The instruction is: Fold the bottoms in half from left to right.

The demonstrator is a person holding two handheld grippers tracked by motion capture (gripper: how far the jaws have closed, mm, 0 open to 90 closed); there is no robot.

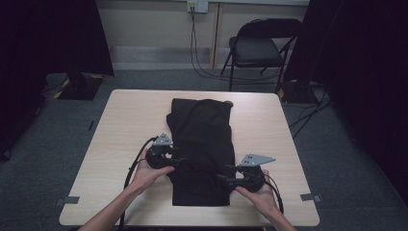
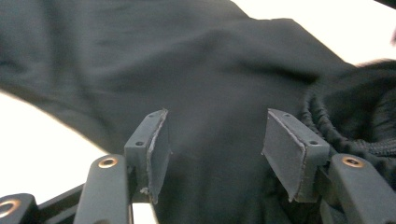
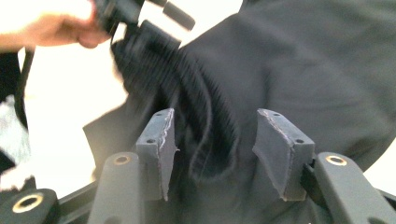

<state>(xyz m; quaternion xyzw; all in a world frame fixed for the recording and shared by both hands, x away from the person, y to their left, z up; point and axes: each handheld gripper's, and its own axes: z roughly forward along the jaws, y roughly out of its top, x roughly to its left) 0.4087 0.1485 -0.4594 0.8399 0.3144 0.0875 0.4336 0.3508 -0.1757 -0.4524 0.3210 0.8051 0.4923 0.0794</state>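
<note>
No brand tags, labels or printed text are showing up anywhere that I can read, not on the cloth and not on the grippers, so nothing to report there.

The main thing is a black garment that's lying folded into a long strip down the middle of the light wooden table, running from the far half toward the person's edge. It's looking like sweatpants or something similar: soft matte fabric, a few creases, and a ribbed elastic band that's bunching up at the near end. In the right gripper view the same ribbed band is sitting right in front of the jaws, a bit blurred.

The left gripper is sitting at the left edge of the garment, held in the person's left hand, and its jaws are standing apart. In the left gripper view the pads are hovering over the dark cloth with a clear gap between them, not pinching anything.

The right gripper is at the right edge of the garment near the bottom end, in the right hand. Its jaws are also spread, and the pads are framing the fabric without pressing on it as far as I can see.

Behind the table a black folding chair is standing on grey carpet, with cables hanging from a wall socket.
</note>
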